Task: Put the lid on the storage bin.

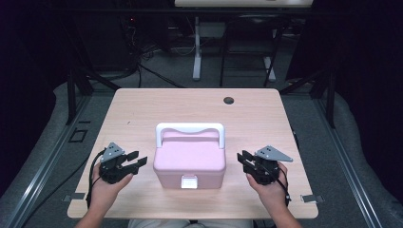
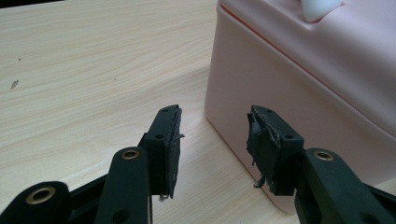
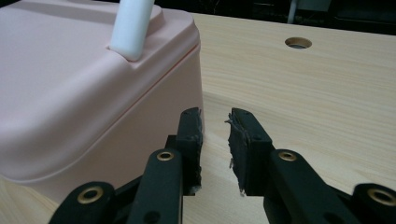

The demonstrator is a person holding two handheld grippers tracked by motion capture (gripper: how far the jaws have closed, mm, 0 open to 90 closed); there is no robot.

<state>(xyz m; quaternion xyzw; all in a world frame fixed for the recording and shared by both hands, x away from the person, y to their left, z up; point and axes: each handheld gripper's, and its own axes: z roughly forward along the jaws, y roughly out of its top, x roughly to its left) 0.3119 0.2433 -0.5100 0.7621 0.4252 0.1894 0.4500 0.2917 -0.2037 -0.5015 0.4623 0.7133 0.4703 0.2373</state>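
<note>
While both grippers gape empty beside pink box (image 1: 189, 161), box base cut off in gripper views

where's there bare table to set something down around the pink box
Free: the wide strip behind the pink box up to the round hole, and the table's far corners. Crowded: both flanks, where the left tool and right tool sit close beside the box.
</note>
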